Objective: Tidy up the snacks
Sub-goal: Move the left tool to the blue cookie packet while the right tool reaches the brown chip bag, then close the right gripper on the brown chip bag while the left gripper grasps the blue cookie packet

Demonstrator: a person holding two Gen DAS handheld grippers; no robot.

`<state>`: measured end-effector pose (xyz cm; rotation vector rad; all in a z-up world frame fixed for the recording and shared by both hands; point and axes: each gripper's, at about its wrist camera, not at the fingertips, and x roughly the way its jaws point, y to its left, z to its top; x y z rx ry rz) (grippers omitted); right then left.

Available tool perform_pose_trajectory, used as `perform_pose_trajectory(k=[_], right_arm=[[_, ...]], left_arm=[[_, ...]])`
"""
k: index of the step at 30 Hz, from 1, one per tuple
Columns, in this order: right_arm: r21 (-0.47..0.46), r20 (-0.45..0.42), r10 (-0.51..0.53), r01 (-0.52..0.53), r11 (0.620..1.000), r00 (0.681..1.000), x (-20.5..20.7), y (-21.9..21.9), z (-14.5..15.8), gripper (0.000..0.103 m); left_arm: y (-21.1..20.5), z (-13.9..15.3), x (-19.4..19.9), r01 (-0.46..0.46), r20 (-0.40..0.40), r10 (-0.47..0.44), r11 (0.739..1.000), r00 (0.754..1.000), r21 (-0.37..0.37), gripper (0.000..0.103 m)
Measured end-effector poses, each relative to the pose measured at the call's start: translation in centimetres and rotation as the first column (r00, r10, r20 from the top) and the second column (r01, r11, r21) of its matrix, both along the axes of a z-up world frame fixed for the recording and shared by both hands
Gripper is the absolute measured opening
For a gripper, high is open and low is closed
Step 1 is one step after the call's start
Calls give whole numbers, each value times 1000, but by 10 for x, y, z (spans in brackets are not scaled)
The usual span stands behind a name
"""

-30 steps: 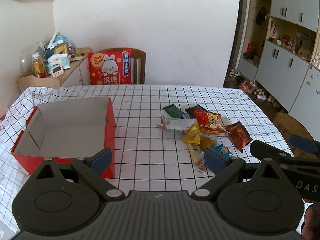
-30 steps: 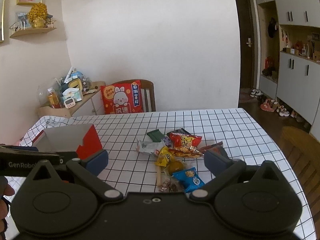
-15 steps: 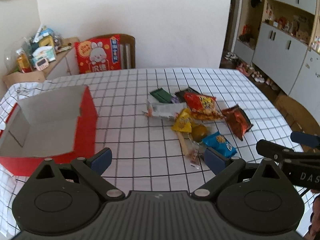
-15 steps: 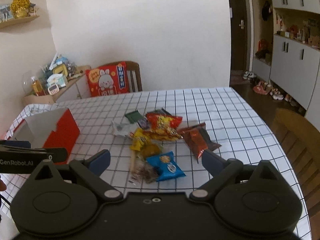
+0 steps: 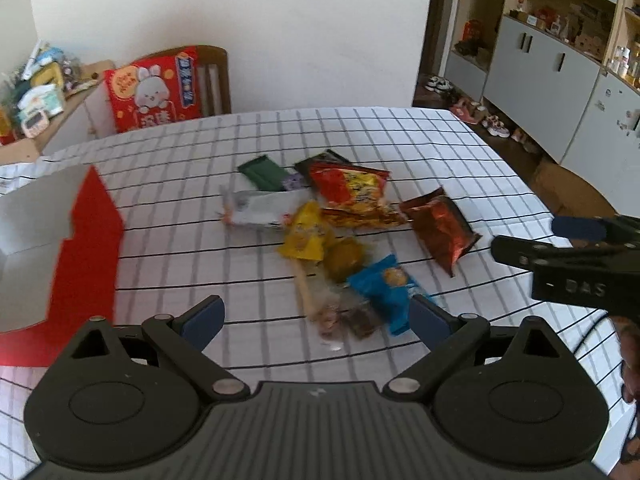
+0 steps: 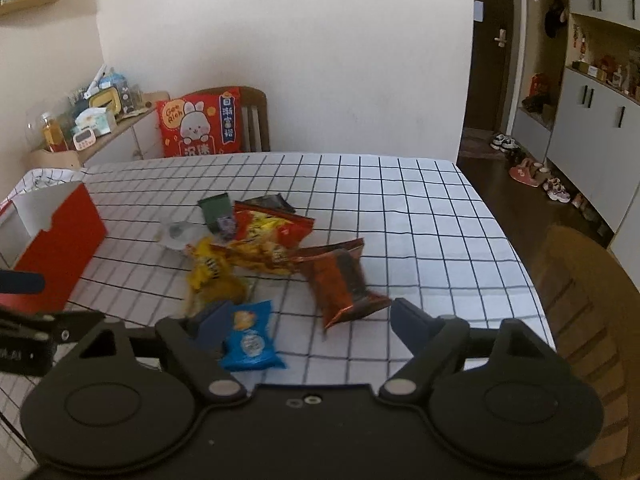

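Your right gripper [image 6: 306, 326], jaws wide and empty like the left gripper [image 5: 316, 318], sits nearest the blue snack packet [image 6: 250, 338], lying lengthwise beside its left finger.

We see the snack pile [image 5: 344, 224] on the table [image 5: 420, 144], with the open box [image 5: 60, 248] to its left, a chair [image 6: 252, 120] behind it holding a cushion [image 6: 200, 126], and cabinets [image 5: 560, 80] far to its right
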<state>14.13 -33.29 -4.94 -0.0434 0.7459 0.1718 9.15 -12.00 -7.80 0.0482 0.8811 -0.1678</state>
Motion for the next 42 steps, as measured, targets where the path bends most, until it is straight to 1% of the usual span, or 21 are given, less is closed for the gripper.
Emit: perform_pose_trajectory(k=[4, 9, 16, 19, 21, 24, 27, 28, 29, 31, 33, 34, 35, 36, 39, 40, 41, 42], right_arm=[[-11, -36, 13, -14, 1000, 999, 27, -14, -10, 85], [-22, -81, 59, -61, 998, 995, 52, -22, -23, 83], [-25, -137, 106, -111, 994, 985, 88, -27, -38, 83], [-39, -164, 124, -132, 991, 979, 99, -24, -46, 80], [-46, -180, 142, -152, 987, 973, 105, -21, -51, 76], [-46, -197, 179, -191, 981, 964, 110, -15, -57, 74], [-79, -204, 187, -206, 975, 961, 116, -9, -62, 74], [-87, -208, 186, -207, 974, 960, 119, -8, -64, 74], [-91, -211, 185, -208, 974, 960, 122, -6, -66, 73], [-90, -218, 187, -211, 973, 958, 125, -5, -69, 70], [-96, -223, 191, -216, 972, 956, 126, -2, -71, 65], [-102, -223, 191, -218, 971, 956, 127, 0, -72, 63], [-108, -222, 192, -220, 970, 956, 127, 1, -73, 59], [-111, -221, 193, -221, 969, 956, 127, 2, -74, 56], [-117, -217, 193, -222, 968, 957, 127, 4, -74, 53], [-119, -216, 194, -223, 967, 957, 127, 4, -74, 53], [-118, -217, 194, -223, 968, 957, 127, 4, -74, 52], [-114, -217, 193, -221, 969, 957, 126, 3, -74, 52]], left_arm=[[-18, -11, 17, 7, -52, -8, 1000, 999, -31, 98], [-38, -24, 39, -4, -116, -1, 999, 993, -47, 98], [-60, -49, 65, 12, -189, -17, 1000, 982, -27, 98], [-64, -62, 76, -3, -233, -4, 1000, 972, -26, 98], [-66, -68, 82, -9, -250, 2, 1000, 968, -28, 98], [-70, -75, 89, -3, -283, -11, 999, 959, -49, 98], [-77, -84, 97, -8, -309, 3, 1000, 951, -16, 97], [-79, -87, 100, -11, -318, 7, 1000, 948, -10, 94], [-80, -89, 102, -11, -325, 8, 1000, 946, -9, 92], [-84, -92, 107, -8, -329, 11, 1000, 944, 9, 92], [-88, -94, 109, 1, -329, 9, 1000, 944, 31, 90], [-90, -97, 111, 4, -334, 10, 999, 942, 41, 85], [-91, -98, 112, 3, -343, 14, 999, 939, 49, 80], [-91, -100, 114, 0, -352, 17, 999, 936, 49, 79], [-86, -102, 119, -22, -376, 29, 1000, 926, 22, 74], [-85, -102, 120, -28, -381, 32, 999, 924, 17, 72], [-84, -102, 120, -32, -382, 35, 999, 923, 15, 67], [-83, -102, 120, -36, -382, 39, 999, 923, 16, 65]])
